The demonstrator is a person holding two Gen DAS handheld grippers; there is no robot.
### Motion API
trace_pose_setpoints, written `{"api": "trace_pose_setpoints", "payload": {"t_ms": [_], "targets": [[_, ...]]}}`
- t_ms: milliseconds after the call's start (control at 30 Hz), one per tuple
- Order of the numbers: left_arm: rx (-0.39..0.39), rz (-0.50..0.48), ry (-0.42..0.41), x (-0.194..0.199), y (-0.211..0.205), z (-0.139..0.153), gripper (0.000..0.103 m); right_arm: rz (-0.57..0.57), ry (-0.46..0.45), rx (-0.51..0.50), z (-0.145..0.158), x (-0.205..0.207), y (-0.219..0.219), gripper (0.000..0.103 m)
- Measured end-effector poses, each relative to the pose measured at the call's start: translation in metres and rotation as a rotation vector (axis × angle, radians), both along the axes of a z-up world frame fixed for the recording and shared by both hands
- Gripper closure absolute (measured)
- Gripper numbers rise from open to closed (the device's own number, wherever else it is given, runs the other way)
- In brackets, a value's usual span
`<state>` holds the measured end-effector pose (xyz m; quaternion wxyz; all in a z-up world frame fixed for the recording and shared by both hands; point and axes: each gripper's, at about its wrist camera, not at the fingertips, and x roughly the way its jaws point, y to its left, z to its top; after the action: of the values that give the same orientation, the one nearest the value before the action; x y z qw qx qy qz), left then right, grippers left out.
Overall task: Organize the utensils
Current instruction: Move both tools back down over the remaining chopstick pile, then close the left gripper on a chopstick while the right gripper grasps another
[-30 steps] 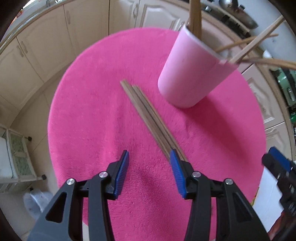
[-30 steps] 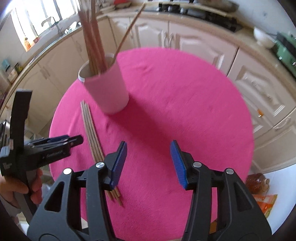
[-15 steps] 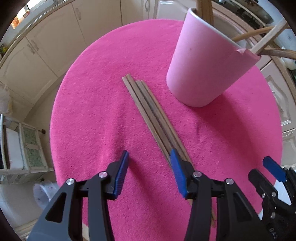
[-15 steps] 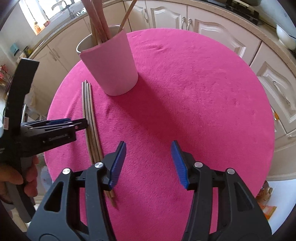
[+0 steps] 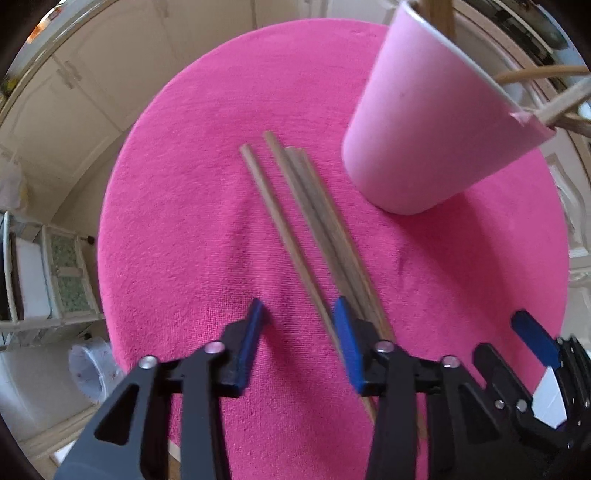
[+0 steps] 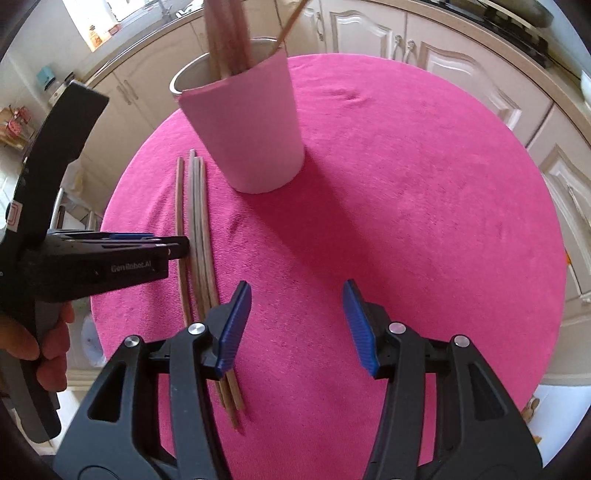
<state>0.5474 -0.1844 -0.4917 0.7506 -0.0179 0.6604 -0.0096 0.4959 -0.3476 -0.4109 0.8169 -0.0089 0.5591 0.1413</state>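
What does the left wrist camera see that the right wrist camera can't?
Only the left wrist view shows the white shelf rack down by the floor. Only the right wrist view shows the person's hand holding the left gripper, and the sunny window. Both show the round pink cloth-covered table, the pale pink cup and the loose brown wooden chopsticks.

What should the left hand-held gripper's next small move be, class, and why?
Probably finish closing on the outermost chopstick and lift it. The left hand-held gripper is down at the pink cloth, its jaws have just been closing, and that stick runs between them, apart from the other loose chopsticks. The pink cup already holds chopsticks.
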Motion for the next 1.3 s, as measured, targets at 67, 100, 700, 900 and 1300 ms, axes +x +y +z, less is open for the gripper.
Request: {"api": "trace_pose_setpoints", "payload": {"t_ms": [67,100,700,900,1300], "targets": [[-0.026,-0.007,0.018,0.004,0.002,0.001,0.078,0.027,-0.009,-0.012,0.000,0.001,0.007,0.052],[-0.039,-0.007,0.024,0.004,0.004,0.001,0.083,0.052,-0.022,-0.021,0.001,0.001,0.012,0.052],[-0.068,-0.054,0.068,0.011,0.016,0.000,0.092,0.197,0.022,-0.077,-0.022,0.021,0.062,0.061],[-0.070,-0.070,0.080,0.002,0.024,0.006,0.097,0.204,0.041,-0.087,-0.022,0.020,0.066,0.063],[-0.048,-0.072,0.107,0.014,0.029,0.010,0.096,0.229,0.109,-0.114,-0.026,0.026,0.097,0.081]]}}
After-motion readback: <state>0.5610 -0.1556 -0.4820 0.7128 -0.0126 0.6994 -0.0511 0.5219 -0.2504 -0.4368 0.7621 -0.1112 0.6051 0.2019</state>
